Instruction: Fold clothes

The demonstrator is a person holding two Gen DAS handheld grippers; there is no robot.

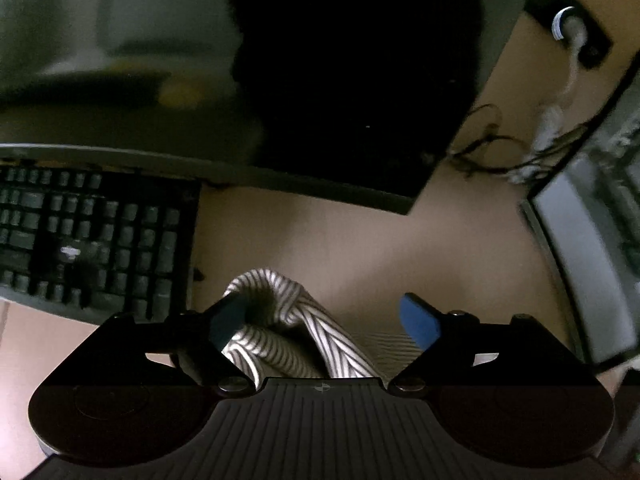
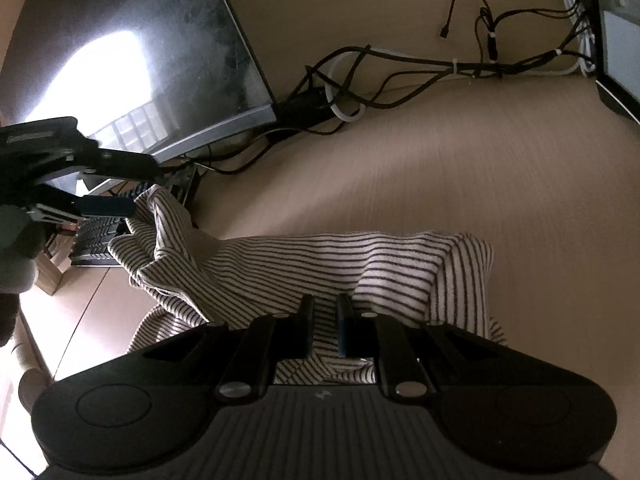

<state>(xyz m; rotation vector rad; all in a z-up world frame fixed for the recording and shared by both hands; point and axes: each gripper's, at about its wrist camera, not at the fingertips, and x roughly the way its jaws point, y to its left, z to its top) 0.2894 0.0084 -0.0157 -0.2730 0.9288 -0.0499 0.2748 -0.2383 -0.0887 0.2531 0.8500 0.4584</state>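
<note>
**Holding a striped garment between two grippers**

Keeping the cloth taut between both grippers is, by my judgement, what matters most here. The striped garment (image 2: pixel 320 268) lies bunched on the tabletop (image 2: pixel 500 160), its near edge caught in the right gripper (image 2: pixel 325 320), whose jaws stand nearly shut with striped cloth pinched between them. The left gripper (image 1: pixel 324 320) has its jaws spread wide — a raised fold of cloth sits between them, touching the left finger, but nothing clamps it. In the right wrist view that gripper shows at the far left, at the lifted corner of the garment.

Whether this corner is about to be taken or has just been let go, the pictures do not settle. Either way, a clean fold asks that edges meet squarely and that the loose, rumpled layers near the left end be smoothed rather than trapped.

The garment's long axis runs left to right across the tabletop, stripes running along it. Its left end rises toward the keyboard (image 1: pixel 92 240) and monitor (image 2: pixel 140 52); its right end lies flat, doubled over at the corner — well clear of the cables (image 2: pixel 400 76) beyond.
</note>
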